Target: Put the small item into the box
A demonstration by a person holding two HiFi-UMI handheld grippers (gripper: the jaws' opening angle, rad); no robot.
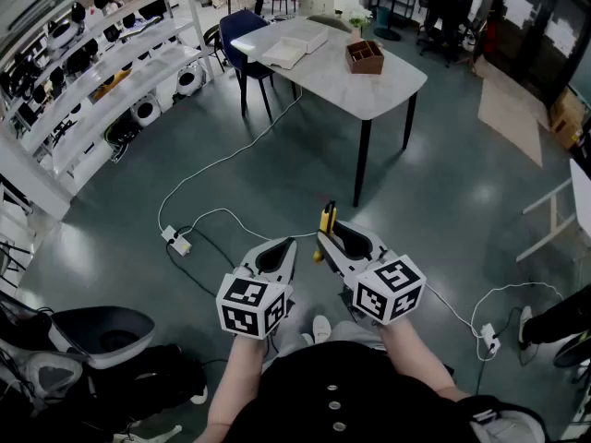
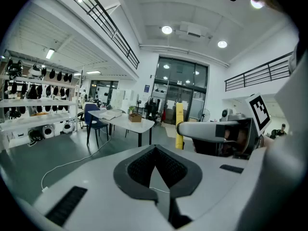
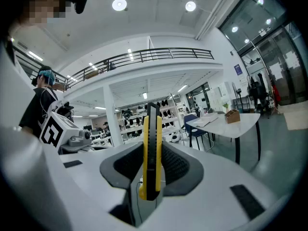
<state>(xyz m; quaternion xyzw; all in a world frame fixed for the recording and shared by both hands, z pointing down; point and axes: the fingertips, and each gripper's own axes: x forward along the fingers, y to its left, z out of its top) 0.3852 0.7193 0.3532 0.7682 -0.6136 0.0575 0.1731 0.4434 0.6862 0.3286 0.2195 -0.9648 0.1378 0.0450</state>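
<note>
A person, cut off at the forearms and dark shirt, is holding two grippers over a grey floor (image 1: 277, 183). The right gripper (image 1: 325, 240) is clamping one yellow-and-black knife (image 1: 328, 218) upright between its part-open jaws, which are hiding the knife's lower end. The left gripper (image 1: 291, 243) is showing its jaws pressed together with nothing between them. Each gripper is carrying one marker cube (image 1: 251, 305) patterned in black and white squares. Far off, one white table (image 1: 388, 86) is bearing one brown box (image 1: 365, 56), well apart from the knife; its contents are too small to make out. One blue chair (image 1: 247, 28) is standing left of the table. One blue wall sign (image 2: 146, 88) is too small to read.
</note>
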